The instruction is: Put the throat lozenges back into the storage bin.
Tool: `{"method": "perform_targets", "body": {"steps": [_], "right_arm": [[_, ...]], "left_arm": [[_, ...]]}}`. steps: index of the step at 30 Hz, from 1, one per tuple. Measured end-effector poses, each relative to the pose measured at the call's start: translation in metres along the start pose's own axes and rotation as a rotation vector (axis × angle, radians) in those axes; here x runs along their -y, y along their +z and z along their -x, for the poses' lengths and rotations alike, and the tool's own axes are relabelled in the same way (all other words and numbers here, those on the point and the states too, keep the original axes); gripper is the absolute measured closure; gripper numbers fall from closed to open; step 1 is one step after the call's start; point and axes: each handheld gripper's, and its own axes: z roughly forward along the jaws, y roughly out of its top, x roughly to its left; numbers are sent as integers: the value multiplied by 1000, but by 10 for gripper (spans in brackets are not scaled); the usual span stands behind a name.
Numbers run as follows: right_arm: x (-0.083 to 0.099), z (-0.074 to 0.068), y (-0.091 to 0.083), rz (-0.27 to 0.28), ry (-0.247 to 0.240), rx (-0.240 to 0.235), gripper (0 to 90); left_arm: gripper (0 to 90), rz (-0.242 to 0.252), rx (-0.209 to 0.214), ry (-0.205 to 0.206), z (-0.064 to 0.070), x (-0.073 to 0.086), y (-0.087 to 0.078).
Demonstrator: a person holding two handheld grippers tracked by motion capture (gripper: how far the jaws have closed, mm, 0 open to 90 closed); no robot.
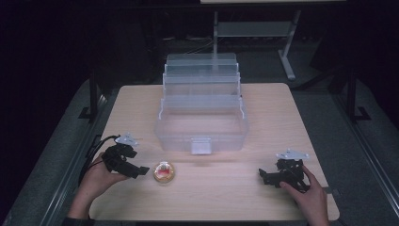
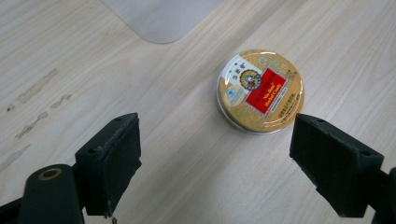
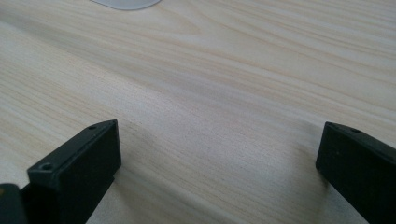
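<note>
A small round gold tin [image 1: 164, 172] with a red label lies flat on the wooden table [image 1: 282, 117], in front of an open clear plastic tiered box [image 1: 202, 123]. My left gripper [image 1: 141, 170] stands open just left of the tin, apart from it. In the left gripper view the tin [image 2: 260, 90] lies ahead of the wide-apart jaws, nearer the right one, and my left gripper [image 2: 217, 161] holds nothing. My right gripper [image 1: 261, 175] is open over bare table at the front right. In the right gripper view my right gripper [image 3: 219, 163] has only wood grain between its jaws.
The box's trays are stepped back toward the far edge, with a latch [image 1: 201, 146] at its front. A box corner [image 2: 161, 18] shows at the top of the left gripper view. Beyond the table stands a metal frame leg [image 1: 288, 59] on dark floor.
</note>
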Motion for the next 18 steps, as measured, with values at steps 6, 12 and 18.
{"method": "perform_targets", "body": {"steps": [6, 12, 18], "right_arm": [[0, 0, 0, 0, 0, 0, 0], [0, 0, 0, 0, 0, 0, 0], [0, 0, 0, 0, 0, 0, 0]], "left_arm": [[157, -20, 14, 26, 4, -8, 7], [157, -50, 28, 50, 9, -15, 14], [157, -76, 41, 80, 15, -23, 22]]}}
